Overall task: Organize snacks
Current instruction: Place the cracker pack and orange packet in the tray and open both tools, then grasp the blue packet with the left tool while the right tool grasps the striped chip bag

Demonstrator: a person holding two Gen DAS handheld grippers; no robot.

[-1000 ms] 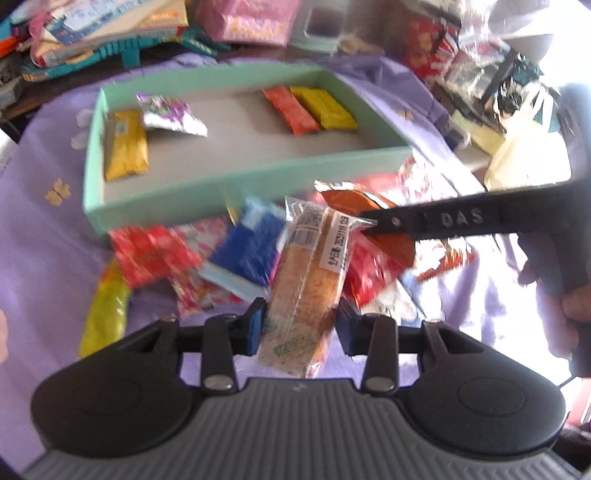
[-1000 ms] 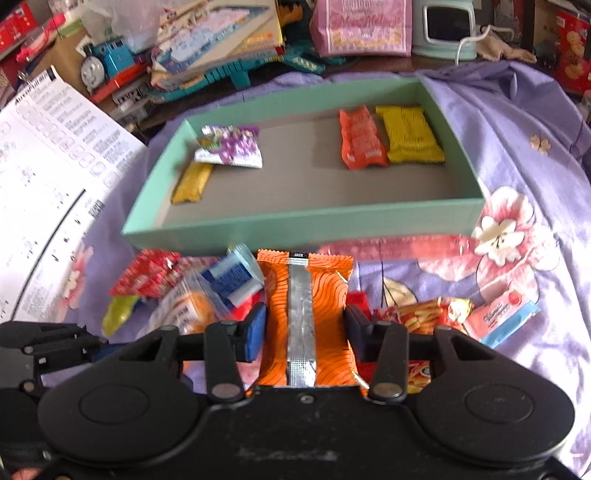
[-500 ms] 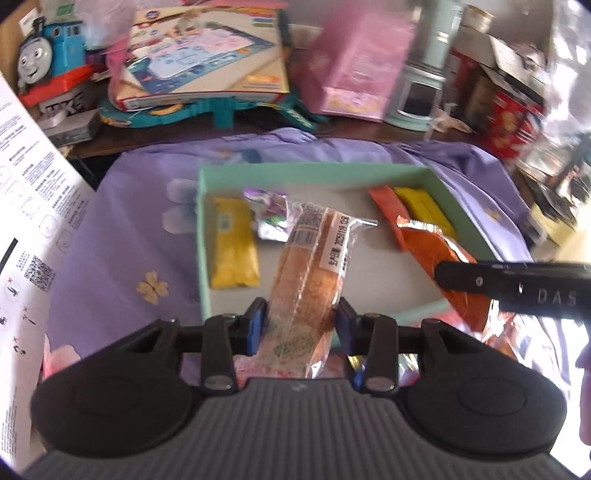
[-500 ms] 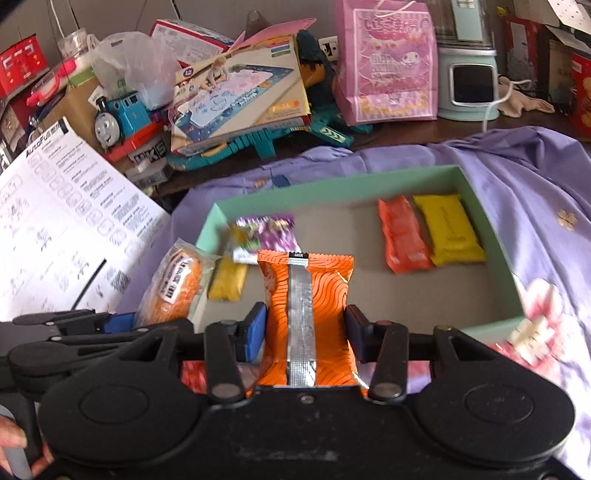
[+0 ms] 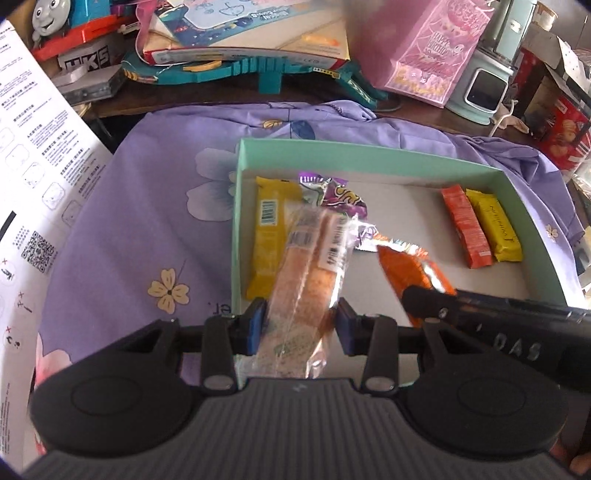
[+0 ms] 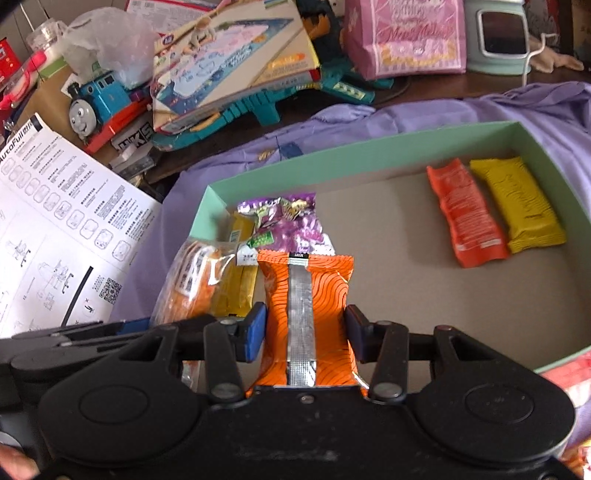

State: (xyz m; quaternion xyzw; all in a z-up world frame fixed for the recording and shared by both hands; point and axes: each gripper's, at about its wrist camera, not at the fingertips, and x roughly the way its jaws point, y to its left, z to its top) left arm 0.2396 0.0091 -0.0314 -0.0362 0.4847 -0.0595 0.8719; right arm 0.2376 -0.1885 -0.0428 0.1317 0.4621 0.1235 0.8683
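My left gripper (image 5: 301, 330) is shut on a clear-wrapped orange cake bar (image 5: 310, 280), held over the left end of the mint green box (image 5: 369, 153). My right gripper (image 6: 304, 332) is shut on an orange wavy-striped packet (image 6: 306, 295), held over the box floor just right of the cake bar (image 6: 188, 280). In the box lie a yellow bar (image 5: 269, 229), a purple packet (image 6: 284, 221), an orange-red bar (image 6: 469, 214) and a second yellow bar (image 6: 517, 203). The right gripper and its packet (image 5: 410, 269) also show in the left wrist view.
The box sits on a purple flowered cloth (image 5: 159, 206). A white instruction sheet (image 6: 55, 214) lies to the left. Behind are a toy train (image 6: 99, 103), a boxed toy (image 6: 236, 66), a pink gift bag (image 6: 410, 33) and a mint appliance (image 5: 491, 74).
Both grippers have carried their snacks from the loose pile in front of the box up and forward, and now hold them over the box's left part.
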